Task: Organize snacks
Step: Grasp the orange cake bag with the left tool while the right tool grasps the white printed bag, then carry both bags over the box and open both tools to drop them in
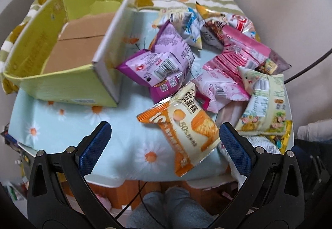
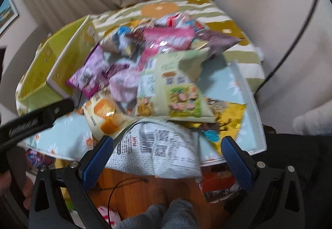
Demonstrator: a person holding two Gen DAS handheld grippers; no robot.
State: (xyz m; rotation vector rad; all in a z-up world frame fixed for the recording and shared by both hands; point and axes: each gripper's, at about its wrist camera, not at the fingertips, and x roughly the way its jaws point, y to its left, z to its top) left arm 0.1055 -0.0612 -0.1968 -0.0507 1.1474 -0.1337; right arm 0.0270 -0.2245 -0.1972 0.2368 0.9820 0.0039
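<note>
Nearest the right wrist camera, a white packet [image 2: 154,150] printed with barcodes lies at the near edge of the table [image 2: 252,125], partly overhanging it, between the wide-open jaws of the right gripper [image 2: 167,146]; the pads do not appear to touch it, and nothing is held. In the left wrist view the left gripper [image 1: 165,135] is likewise spread wide and empty; an orange-and-cream cake packet [image 1: 183,135] lies between its fingers on the daisy-patterned cloth, apparently not gripped.

The snacks sit in a loose pile on the right half of the table: two purple packets [image 1: 161,63] nearest the box, pink packets [image 1: 234,56] behind, a pale green packet [image 1: 263,100] at the right, a blue-and-white packet [image 1: 186,23] further back; the right view is blurred, so finer detail cannot be read.

The green cardboard box [image 1: 62,83] stands open at the left, just beside the pile; only its bare brown floor shows, with no snack visible inside.

Assessment: the task appears to be at its start; nothing is sorted, the whole pile remains to be moved.
</note>
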